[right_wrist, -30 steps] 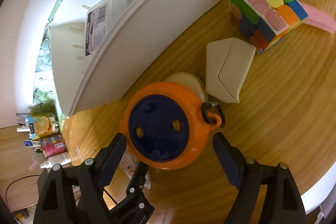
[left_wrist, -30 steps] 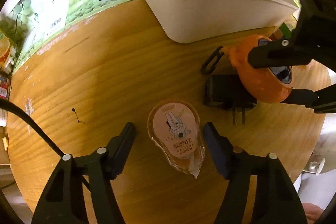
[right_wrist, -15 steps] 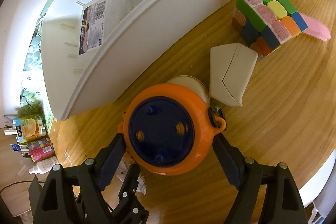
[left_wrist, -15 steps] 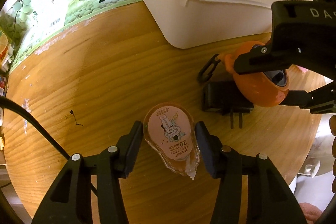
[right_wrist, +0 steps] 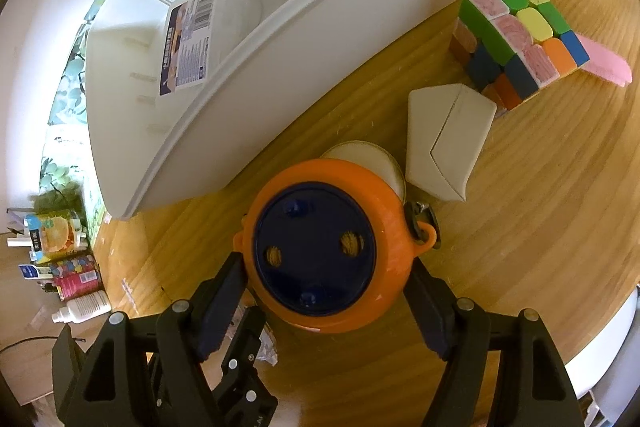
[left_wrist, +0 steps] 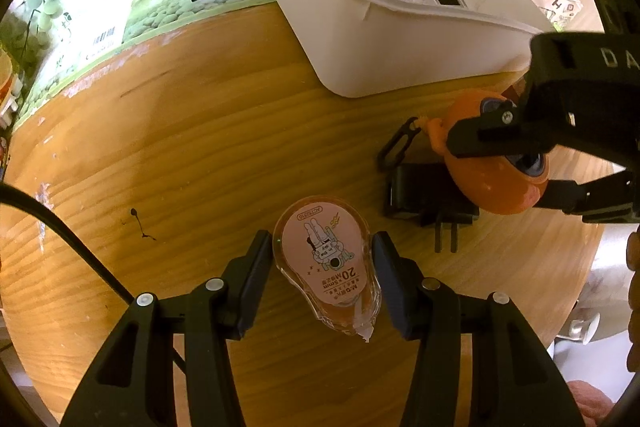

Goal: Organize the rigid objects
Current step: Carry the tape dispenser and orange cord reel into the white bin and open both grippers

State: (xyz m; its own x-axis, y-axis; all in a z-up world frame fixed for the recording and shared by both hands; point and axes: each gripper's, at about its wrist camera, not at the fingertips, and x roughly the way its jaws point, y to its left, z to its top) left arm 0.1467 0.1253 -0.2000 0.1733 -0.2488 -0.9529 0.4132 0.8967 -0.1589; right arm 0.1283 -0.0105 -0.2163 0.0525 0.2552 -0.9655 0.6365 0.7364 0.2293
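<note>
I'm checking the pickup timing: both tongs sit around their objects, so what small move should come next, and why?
Probably lift both straight up. The left tongs have closed onto the correction tape; the right tongs flank the orange reel, apparently touching. The white bin stands just behind.

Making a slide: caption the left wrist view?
Left claw brackets a correction tape dispenser on the wooden table near a white bin.

Both tongs point steeply down, left tongs (left_wrist: 323, 269) and right tongs (right_wrist: 326, 281) having just narrowed.
</note>
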